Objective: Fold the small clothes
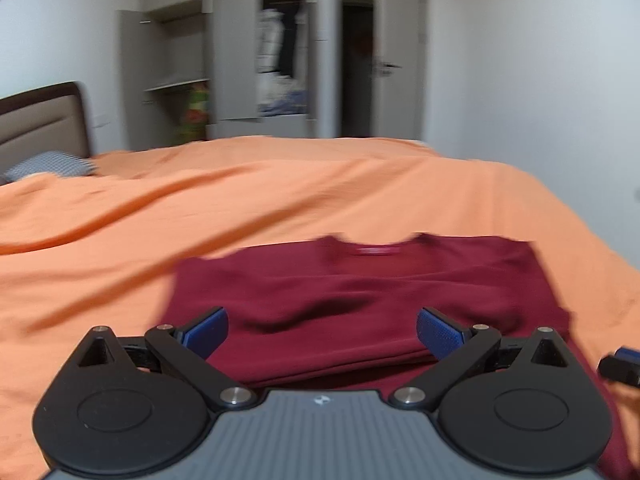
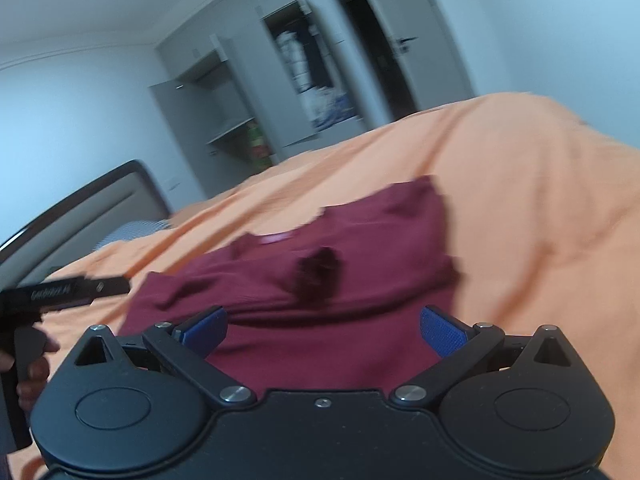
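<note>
We hold both grippers just above the near end of a maroon shirt [image 1: 360, 292] that lies on the orange bed cover [image 1: 200, 208], close to the bed's near edge and toward its right side. The shirt looks partly folded: its sides seem already turned in, giving a narrow rectangle with the collar and label at the far end, and a raised doubled layer crosses the near part. We judge the lengthwise folds done and a crosswise fold in hand.

Our left gripper [image 1: 322, 330] has its jaws spread wide with nothing between the blue pads [image 1: 208, 330]; it hovers over the shirt's near hem, probably so that it can come down on the cloth edge. Our right gripper [image 2: 322, 330] is likewise spread and empty, tilted over the shirt's right half. In the right wrist view the other tool's black handle and a hand [image 2: 34, 364] show at the left edge.

Beyond the bed stands an open wardrobe [image 1: 224, 68]. Its shelves and hanging space hold light and dark garments, too blurred for us to name. A patterned pillow [image 1: 50, 164] rests by the headboard [image 1: 40, 120].
</note>
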Motion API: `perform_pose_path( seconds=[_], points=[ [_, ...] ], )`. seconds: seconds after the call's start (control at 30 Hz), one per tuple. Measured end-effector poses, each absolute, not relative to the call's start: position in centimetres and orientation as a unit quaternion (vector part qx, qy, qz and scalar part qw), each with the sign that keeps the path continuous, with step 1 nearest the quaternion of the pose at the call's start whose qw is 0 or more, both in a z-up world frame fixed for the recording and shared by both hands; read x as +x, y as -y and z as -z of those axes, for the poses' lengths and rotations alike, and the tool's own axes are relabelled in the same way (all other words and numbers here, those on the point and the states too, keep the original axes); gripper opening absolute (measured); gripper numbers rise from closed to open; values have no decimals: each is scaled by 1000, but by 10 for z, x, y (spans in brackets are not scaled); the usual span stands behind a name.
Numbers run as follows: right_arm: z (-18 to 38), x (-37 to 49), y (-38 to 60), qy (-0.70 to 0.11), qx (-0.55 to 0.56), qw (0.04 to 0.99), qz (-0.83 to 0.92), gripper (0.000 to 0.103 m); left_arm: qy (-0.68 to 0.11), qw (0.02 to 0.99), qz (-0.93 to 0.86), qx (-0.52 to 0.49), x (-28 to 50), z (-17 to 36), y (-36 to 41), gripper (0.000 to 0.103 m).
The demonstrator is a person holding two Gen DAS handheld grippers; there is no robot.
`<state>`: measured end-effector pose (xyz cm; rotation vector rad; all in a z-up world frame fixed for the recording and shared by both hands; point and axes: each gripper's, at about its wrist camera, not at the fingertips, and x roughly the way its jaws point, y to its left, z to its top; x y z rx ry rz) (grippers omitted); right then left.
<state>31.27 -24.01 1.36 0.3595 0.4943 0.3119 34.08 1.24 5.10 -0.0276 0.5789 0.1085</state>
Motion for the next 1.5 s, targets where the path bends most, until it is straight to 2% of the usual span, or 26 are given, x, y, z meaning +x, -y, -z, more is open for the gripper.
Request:
perform_pose_path(
  seconds=[0.2,0.33,0.4,0.5,0.57,0.63,0.7,0.8,0.87,1.23,1.3,1.37,1.4,1.47,1.5],
  points=[
    [-15,366,205,-266,180,925,-204,102,-301,942,-142,-47,299,-46,-77,103],
    [-11,401,197,-291,215,910,-201,94,-319,930,-162,-83,279,-33,-104,102],
    [-6,416,196,-296,234,907,-187,85,-327,926,-166,-91,274,-27,-109,102],
    [0,429,196,-317,258,899,-154,61,-336,923,-161,-96,271,-19,-109,102],
    [2,432,196,-317,258,902,-137,27,-341,922,-156,-97,272,-16,-107,102],
    [-3,429,192,-302,219,920,-122,8,-342,923,-149,-97,274,-12,-101,102],
    [-11,419,188,-261,164,944,-121,7,-344,923,-143,-96,276,-11,-95,102],
    [-26,399,178,-190,62,974,-106,7,-346,923,-139,-92,277,-9,-89,102],
    [-28,395,175,-175,26,979,-100,7,-350,922,-137,-93,278,-7,-88,102],
    [11,407,195,-235,17,971,-44,10,-362,918,-136,-87,275,-3,-83,102],
    [10,403,195,-232,19,972,-43,20,-364,917,-137,-90,275,-2,-84,102],
    [7,398,199,-232,28,971,-52,42,-365,916,-137,-91,274,-1,-84,102],
    [6,393,203,-229,31,971,-56,48,-365,916,-136,-91,275,-1,-83,102],
    [3,380,210,-225,26,973,-53,72,-366,917,-134,-88,275,0,-81,102],
    [2,374,214,-224,21,973,-52,77,-366,917,-133,-86,274,0,-81,102]
  ],
)
